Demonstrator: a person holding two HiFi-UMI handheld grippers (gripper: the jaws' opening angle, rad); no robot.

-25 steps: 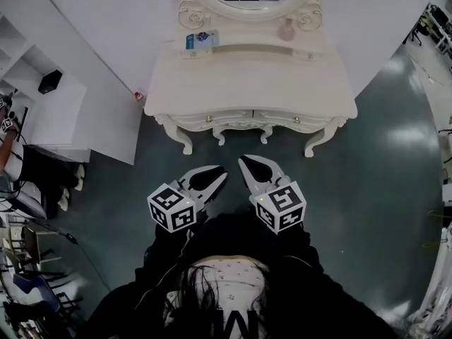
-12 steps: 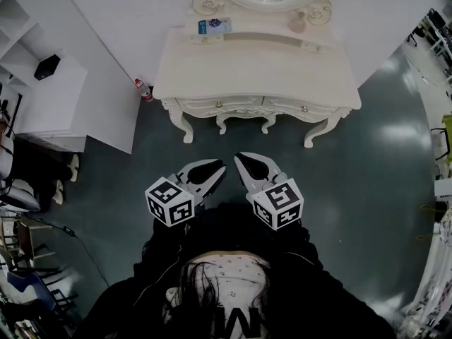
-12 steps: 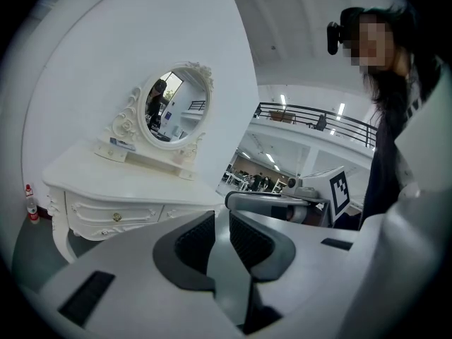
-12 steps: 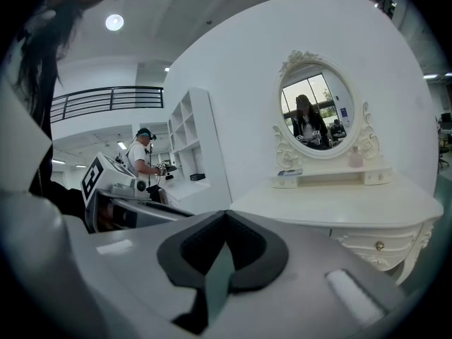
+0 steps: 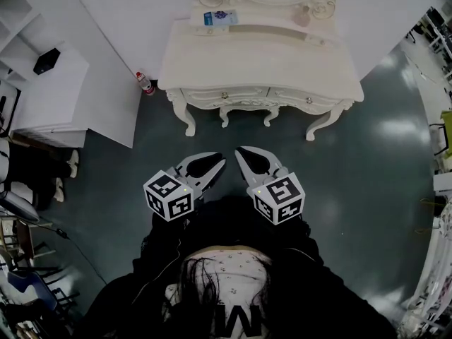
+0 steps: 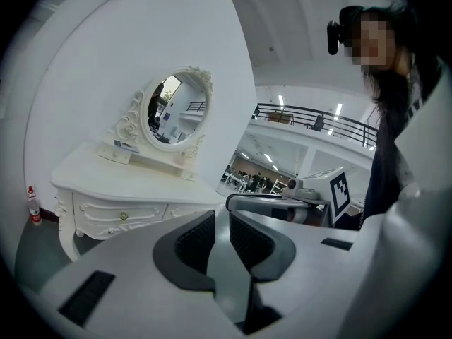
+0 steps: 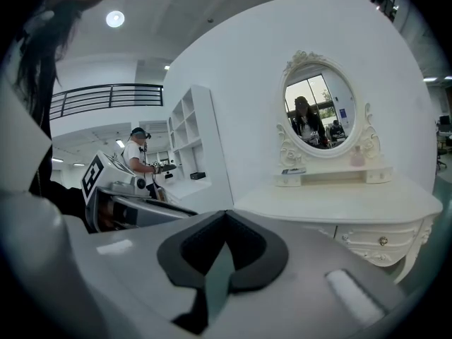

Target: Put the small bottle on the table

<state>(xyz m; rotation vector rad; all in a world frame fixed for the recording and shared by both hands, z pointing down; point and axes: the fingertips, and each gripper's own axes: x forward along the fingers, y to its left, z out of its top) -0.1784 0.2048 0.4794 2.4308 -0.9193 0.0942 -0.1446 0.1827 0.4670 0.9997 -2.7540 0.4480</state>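
A small clear bottle with a red cap (image 5: 144, 83) stands on the dark floor by the wall, just left of the white dressing table (image 5: 261, 55). It also shows at the far left in the left gripper view as the bottle (image 6: 32, 205), beside the table (image 6: 106, 179). My left gripper (image 5: 220, 162) and right gripper (image 5: 240, 152) hang side by side in front of my body, well short of the table. Both are shut with nothing in them: left gripper (image 6: 221, 217), right gripper (image 7: 224, 217).
An oval mirror (image 7: 319, 111) tops the table's back shelf, which holds a pale pink bottle (image 5: 303, 16) and a blue-white card (image 5: 217, 18). A white shelf unit (image 5: 49, 97) with a black box (image 5: 46, 60) stands left. Another person (image 7: 141, 157) stands beyond it.
The dressing table and the floor bottle have slid toward the top of the head view. Both grippers stay shut and side by side in front of me.
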